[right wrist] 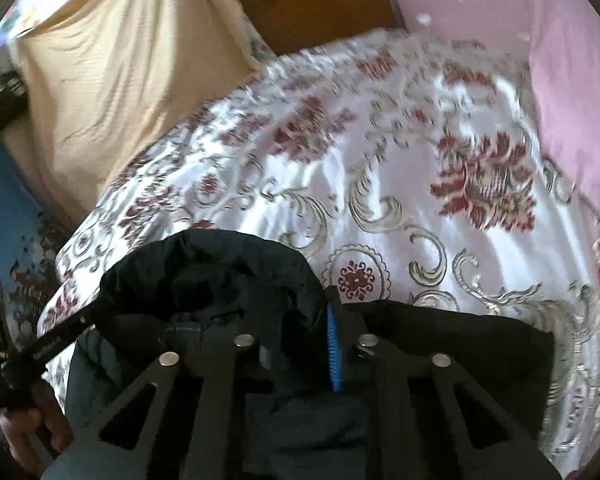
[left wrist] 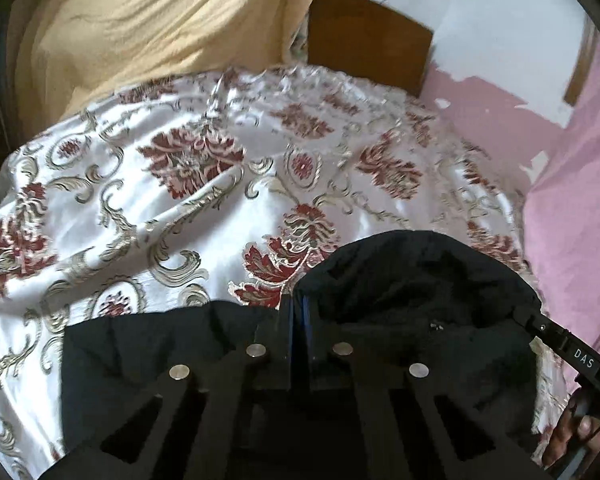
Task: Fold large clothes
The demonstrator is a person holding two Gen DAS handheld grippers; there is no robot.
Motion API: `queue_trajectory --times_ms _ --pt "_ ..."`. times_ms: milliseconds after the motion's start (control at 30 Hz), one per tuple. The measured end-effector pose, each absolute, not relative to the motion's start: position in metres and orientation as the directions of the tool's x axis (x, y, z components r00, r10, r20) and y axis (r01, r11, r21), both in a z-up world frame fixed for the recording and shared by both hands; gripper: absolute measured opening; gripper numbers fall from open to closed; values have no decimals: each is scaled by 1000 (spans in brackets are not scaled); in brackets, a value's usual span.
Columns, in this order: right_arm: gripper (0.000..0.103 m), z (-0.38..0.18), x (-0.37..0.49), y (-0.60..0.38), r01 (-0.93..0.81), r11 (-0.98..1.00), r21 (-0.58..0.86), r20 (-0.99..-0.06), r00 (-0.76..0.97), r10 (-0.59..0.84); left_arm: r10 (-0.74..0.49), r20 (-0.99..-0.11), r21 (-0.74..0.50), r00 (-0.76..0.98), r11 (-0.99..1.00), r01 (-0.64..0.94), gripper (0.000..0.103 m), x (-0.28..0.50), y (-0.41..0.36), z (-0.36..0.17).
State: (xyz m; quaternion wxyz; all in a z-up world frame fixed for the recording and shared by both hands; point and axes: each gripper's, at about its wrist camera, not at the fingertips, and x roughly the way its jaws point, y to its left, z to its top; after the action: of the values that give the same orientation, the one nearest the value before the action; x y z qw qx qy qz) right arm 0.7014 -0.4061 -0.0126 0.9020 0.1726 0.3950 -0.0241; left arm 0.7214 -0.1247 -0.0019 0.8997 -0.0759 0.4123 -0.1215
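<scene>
the black jacket [left wrist: 400, 280] lies on the bed, bunched at the near edge of the bedspread [left wrist: 180, 184], and both tools have hold of it. in the left wrist view the left tool [left wrist: 300, 320] has its two fingers drawn close together, with a fold of the dark fabric pinched between them; a thin strip of blue pad shows in the narrow gap. in the right wrist view the right tool [right wrist: 332, 344] is likewise closed on the jacket [right wrist: 220, 276], its blue ribbed pad [right wrist: 334, 356] pressed against the cloth. each tool also shows at the edge of the other's view: the right one low at the right edge of the left view, with a hand wrapped round its handle, and the left one low at the left edge of the right view, also held by a hand [right wrist: 32, 428].

between the tools the jacket rises in a rounded hump, like a hood or collar, while the rest of it spreads flat under the tools' frames. the bedspread is shiny white satin with dark red flowers and grey-gold scrolls, and it is creased. beyond it stands a brown wooden headboard [left wrist: 364, 44]. a tan cloth [left wrist: 140, 28] hangs to the left of it, and a pink wall [right wrist: 572, 92] with patchy white paint runs along the right.
</scene>
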Motion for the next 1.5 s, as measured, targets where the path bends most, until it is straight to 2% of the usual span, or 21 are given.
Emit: queue_trajectory --times_ms 200,300,467,633,700,867,1000,1067,1100,1133,1167,1200,1233,1267,1367,1400,1433,1467,1500 --pt "12 34 632 -397 43 976 216 -649 753 110 -337 -669 -257 662 941 220 5 651 -99 40" --pt "11 47 588 -381 -42 995 91 -622 778 89 -340 -663 -239 667 941 241 4 621 -92 41" --pt "9 24 551 -360 -107 989 -102 -646 763 16 -337 -694 -242 636 941 235 4 598 -86 3" --pt "7 -25 562 -365 -98 984 -148 -707 706 -36 -363 -749 -321 554 931 176 4 624 -84 -48" --pt "7 -47 573 -370 -82 987 -139 -727 685 -46 -365 -762 -336 535 929 156 4 637 -88 -64" --pt "7 -77 580 -366 -58 988 -143 -704 708 -61 -369 -754 -344 543 927 152 5 650 -94 -88" --pt "10 -75 577 -371 -58 994 -95 -690 724 -24 -412 -727 -374 549 909 185 9 641 -86 -78" --pt "18 -62 563 -380 -81 996 -49 -681 732 26 -412 -731 -367 545 910 195 23 633 -77 -65" --pt "22 -56 558 -383 -85 996 -32 -676 736 41 -396 -721 -342 569 917 204 25 626 -71 -55" --pt "32 -42 546 -391 -94 996 -1 -655 752 71 -384 -708 -321 592 922 214 26 622 -67 -48" --pt "38 -33 541 -395 -99 995 17 -640 763 87 -373 -676 -293 635 927 233 28 617 -62 -35" --pt "47 -22 535 -401 -100 994 35 -617 780 100 -362 -648 -275 669 932 238 37 616 -59 -25" --pt "51 -9 533 -405 -89 995 45 -590 802 98 -342 -614 -255 711 939 231 45 618 -59 -13" --pt "51 6 537 -409 -84 994 62 -564 819 105 -330 -589 -258 738 942 216 60 623 -60 -2" --pt "51 30 580 -407 -46 994 98 -564 821 94 -361 -563 -337 743 922 192 62 652 -74 16" --pt "50 31 596 -404 -38 993 112 -577 811 96 -374 -575 -356 728 915 189 61 665 -83 18" --pt "46 30 615 -399 -27 991 131 -595 797 101 -392 -590 -373 706 908 192 61 676 -93 16" --pt "32 26 631 -393 -32 986 161 -615 779 125 -425 -608 -387 671 896 217 58 684 -104 12" --pt "25 18 642 -385 -55 982 182 -641 751 161 -459 -623 -387 634 885 260 44 687 -116 7"
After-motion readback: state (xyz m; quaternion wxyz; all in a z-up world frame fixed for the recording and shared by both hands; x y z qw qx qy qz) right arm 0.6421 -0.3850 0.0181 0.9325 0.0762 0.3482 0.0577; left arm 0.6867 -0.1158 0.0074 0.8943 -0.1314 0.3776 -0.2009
